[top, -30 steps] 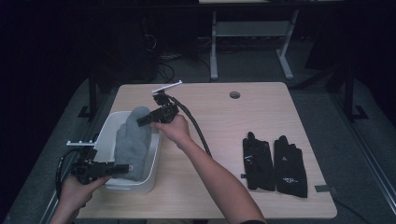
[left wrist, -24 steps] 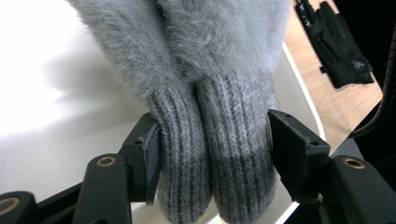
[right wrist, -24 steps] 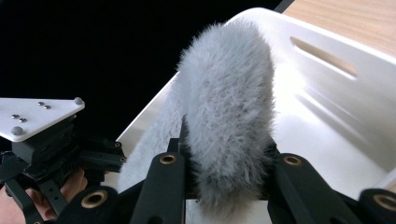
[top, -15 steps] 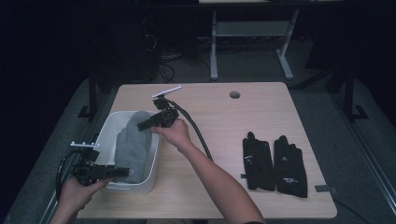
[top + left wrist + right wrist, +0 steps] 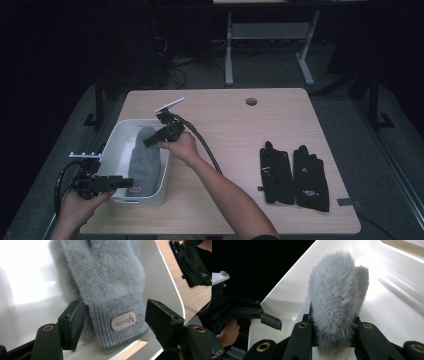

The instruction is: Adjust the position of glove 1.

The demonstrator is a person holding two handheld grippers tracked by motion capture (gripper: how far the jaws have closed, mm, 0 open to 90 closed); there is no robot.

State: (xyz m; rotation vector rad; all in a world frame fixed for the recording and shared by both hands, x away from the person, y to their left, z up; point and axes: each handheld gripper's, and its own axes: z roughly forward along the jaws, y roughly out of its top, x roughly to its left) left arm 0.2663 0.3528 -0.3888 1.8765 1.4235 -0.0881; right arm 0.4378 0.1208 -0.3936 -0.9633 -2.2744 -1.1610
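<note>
A grey fuzzy mitten (image 5: 145,162) lies lengthwise in the white bin (image 5: 117,145) at the table's left. My right gripper (image 5: 150,141) is at the bin's far end, shut on the mitten's furry tip (image 5: 337,290). My left gripper (image 5: 125,182) is at the bin's near end. Its jaws have just been opening and now stand apart on either side of the knit cuff (image 5: 120,315) with its oval label. The right pad (image 5: 160,317) is clear of the cuff and the left pad (image 5: 77,320) is just beside it.
A pair of black gloves (image 5: 292,175) lies flat on the wooden table (image 5: 230,125) at the right. The right gripper's cable (image 5: 202,145) runs across the table beside the bin. The table has a round hole (image 5: 251,101) near its far edge.
My right gripper has come down with the mitten's furry end, which now rests lower in the bin. My left gripper's jaws have spread off the cuff; that hand stayed put.
</note>
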